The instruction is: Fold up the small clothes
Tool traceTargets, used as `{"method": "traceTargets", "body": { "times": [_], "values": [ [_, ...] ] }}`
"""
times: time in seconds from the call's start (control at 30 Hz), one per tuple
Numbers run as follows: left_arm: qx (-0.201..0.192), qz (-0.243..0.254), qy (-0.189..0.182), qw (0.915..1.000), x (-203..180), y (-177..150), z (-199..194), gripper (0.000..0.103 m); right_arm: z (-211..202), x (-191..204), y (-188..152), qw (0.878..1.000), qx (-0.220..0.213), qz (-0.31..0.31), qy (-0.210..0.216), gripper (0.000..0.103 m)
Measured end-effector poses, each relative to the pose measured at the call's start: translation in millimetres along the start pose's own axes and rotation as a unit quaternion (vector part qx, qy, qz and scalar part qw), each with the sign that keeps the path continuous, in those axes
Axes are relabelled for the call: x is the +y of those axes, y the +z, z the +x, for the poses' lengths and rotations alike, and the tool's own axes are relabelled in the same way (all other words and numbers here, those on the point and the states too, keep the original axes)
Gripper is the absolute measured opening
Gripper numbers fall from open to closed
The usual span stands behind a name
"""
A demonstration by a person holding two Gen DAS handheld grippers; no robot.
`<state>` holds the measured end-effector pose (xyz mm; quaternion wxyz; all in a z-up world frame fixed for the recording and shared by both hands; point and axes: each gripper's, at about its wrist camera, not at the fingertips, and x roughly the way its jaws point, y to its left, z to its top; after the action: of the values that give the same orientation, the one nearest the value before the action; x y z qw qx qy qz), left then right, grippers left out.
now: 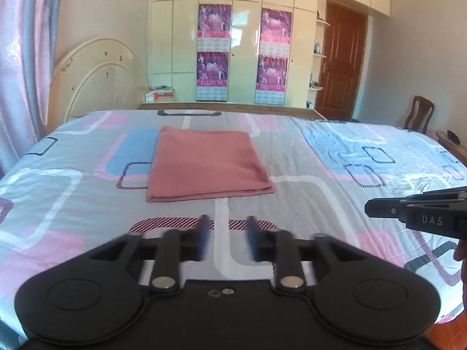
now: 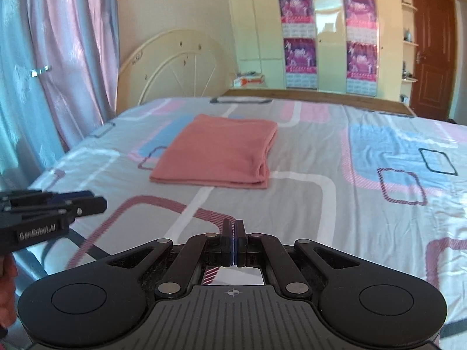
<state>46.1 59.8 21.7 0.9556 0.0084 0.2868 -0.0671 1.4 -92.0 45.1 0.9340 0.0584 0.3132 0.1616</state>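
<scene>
In the left wrist view the left gripper fills the lower middle of the frame, its blue-padded fingers parted with nothing between them and only the bedsheet showing through the gap; they are motion-blurred. Straight ahead of those fingers, in the centre of the frame and well apart from them, lies the pink cloth, already folded into a flat, nearly square packet with stacked layers showing along its near edge and near right corner. Its slightly longer side seems to run away from the camera, toward the wooden bed edge and the cream wardrobe in the upper middle. At the right edge of that frame the right gripper pokes in sideways, clear of the cloth. In the right wrist view the cloth sits up and a little left of centre, so it lies ahead and slightly left of the right gripper, whose fingers are pressed together on nothing. The left gripper enters at the left edge. Both tools look about equally far from the cloth, the left one more squarely lined up with it. The cloth reads as soft, matte knit that would sag if lifted by one corner; the sheet is smooth, thin printed cotton with pink, blue and grey rounded rectangles, lightly creased at right.
</scene>
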Motion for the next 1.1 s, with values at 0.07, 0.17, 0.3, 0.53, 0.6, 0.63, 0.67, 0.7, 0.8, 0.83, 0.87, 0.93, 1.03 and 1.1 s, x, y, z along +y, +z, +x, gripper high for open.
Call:
{"method": "traceTargets", "body": {
  "times": [0.07,0.17,0.3,0.53,0.6,0.63,0.67,0.7,0.8,0.83,0.87,0.93,1.03,1.1],
  "values": [
    [-0.032,0.0,0.026,0.9992,-7.2,-2.2,-18.1,0.1,-12.9,2.5,-2.1,0.999,-0.012,0.008,-0.029,0.066],
    [-0.061,0.013,0.04,0.9972,-15.2,-4.7,-40.7,0.103,-31.4,6.8,-10.3,0.996,-0.059,0.0,-0.063,0.103],
    [-0.071,0.008,0.042,0.9966,-17.9,-6.0,-58.7,0.103,-41.5,6.8,-18.9,0.997,-0.052,0.008,-0.06,0.103],
    [-0.069,-0.002,0.043,0.9967,-17.8,-15.3,-78.7,0.103,-79.1,11.9,-32.8,0.996,-0.059,0.013,-0.067,0.103],
    [-0.072,0.003,0.042,0.9965,-18.7,-17.5,-83.9,0.103,-91.8,14.3,-33.2,0.995,-0.069,0.015,-0.068,0.103],
    [-0.074,0.004,0.043,0.9963,-18.6,-18.7,-86.4,0.103,-96.7,15.5,-32.8,0.995,-0.074,0.016,-0.069,0.103],
    [-0.074,0.004,0.042,0.9964,-18.3,-19.7,-88.2,0.103,-101.8,16.7,-33.0,0.994,-0.08,0.017,-0.07,0.103],
    [-0.073,0.004,0.04,0.9965,-18.1,-20.5,-89.5,0.103,-106.2,17.7,-33.0,0.994,-0.083,0.019,-0.07,0.103],
    [-0.076,0.001,0.04,0.9963,-17.0,-23.5,-95.0,0.103,-114.5,21.5,-33.5,0.993,-0.086,0.015,-0.073,0.103],
    [-0.077,0.0,0.039,0.9963,-16.3,-23.9,-96.4,0.103,-116.7,22.5,-33.9,0.993,-0.087,0.013,-0.073,0.103],
    [-0.079,-0.002,0.038,0.9961,-15.5,-24.4,-98.1,0.103,-119.1,23.6,-34.8,0.993,-0.088,0.011,-0.073,0.103],
    [-0.082,-0.002,0.036,0.996,-14.6,-25.2,-101.5,0.103,-123.0,25.1,-35.8,0.993,-0.091,0.009,-0.072,0.103],
    [-0.087,-0.003,0.035,0.9956,-14.0,-25.5,-105.2,0.103,-125.2,27.2,-36.6,0.993,-0.091,0.006,-0.072,0.103],
    [-0.089,-0.005,0.036,0.9954,-15.0,-25.1,-106.5,0.103,-127.0,28.8,-36.2,0.993,-0.092,0.003,-0.072,0.103]
  ]
}}
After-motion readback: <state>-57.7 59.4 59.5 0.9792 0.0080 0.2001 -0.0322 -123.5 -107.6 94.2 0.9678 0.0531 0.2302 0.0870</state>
